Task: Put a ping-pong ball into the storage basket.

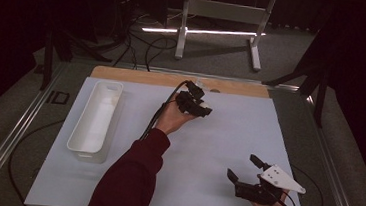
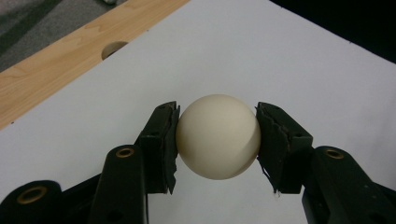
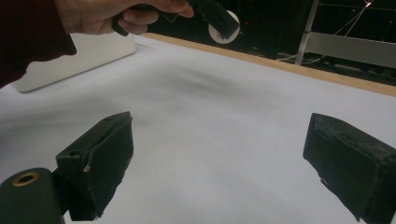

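Note:
A cream-white ball [image 2: 218, 136] sits clamped between the two black pads of my left gripper [image 2: 217, 140], lifted clear of the white mat. In the high view the left gripper [image 1: 195, 91] hangs over the far middle of the mat, near the wooden strip; the ball itself is barely visible there. The right gripper view catches the ball [image 3: 221, 31] at its top, under the other hand. My right gripper [image 1: 243, 167] rests near the mat's front right corner, jaws wide apart with nothing between them [image 3: 217, 163].
A long white bin [image 1: 96, 118] lies on the left side of the mat [image 1: 228, 132]. A wooden strip [image 1: 138, 76] with a round hole [image 2: 113, 48] borders the far edge. Beyond the table stand metal frame legs and cables on the floor.

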The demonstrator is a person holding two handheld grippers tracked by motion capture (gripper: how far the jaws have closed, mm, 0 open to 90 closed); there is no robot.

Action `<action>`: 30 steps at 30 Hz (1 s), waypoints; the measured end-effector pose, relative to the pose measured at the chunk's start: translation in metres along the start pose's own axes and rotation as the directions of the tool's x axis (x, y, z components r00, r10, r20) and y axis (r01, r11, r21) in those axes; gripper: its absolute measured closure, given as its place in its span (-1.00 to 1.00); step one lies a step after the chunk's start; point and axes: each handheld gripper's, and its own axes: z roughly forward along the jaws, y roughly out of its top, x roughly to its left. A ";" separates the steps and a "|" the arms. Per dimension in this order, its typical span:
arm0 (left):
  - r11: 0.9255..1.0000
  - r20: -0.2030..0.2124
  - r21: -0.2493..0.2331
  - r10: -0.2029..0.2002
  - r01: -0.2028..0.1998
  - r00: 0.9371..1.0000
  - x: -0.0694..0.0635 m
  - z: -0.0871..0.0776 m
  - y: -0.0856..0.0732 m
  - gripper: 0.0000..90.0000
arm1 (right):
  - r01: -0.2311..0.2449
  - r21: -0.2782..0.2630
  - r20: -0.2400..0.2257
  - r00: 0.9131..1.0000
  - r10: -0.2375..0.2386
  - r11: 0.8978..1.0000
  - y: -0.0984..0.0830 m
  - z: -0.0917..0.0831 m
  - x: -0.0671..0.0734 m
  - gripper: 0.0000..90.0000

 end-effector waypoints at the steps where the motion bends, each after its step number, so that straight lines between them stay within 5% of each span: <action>1: 1.000 0.000 0.000 0.000 0.000 1.000 0.000 0.000 0.000 0.14 | -0.001 0.000 0.000 1.000 0.001 1.000 0.000 0.000 0.000 -0.82; 30: 0.996 0.021 -0.059 0.063 -0.062 0.998 -0.004 -0.036 0.006 0.14 | 0.001 0.002 0.002 1.000 -0.001 1.000 -0.001 0.001 0.000 -0.82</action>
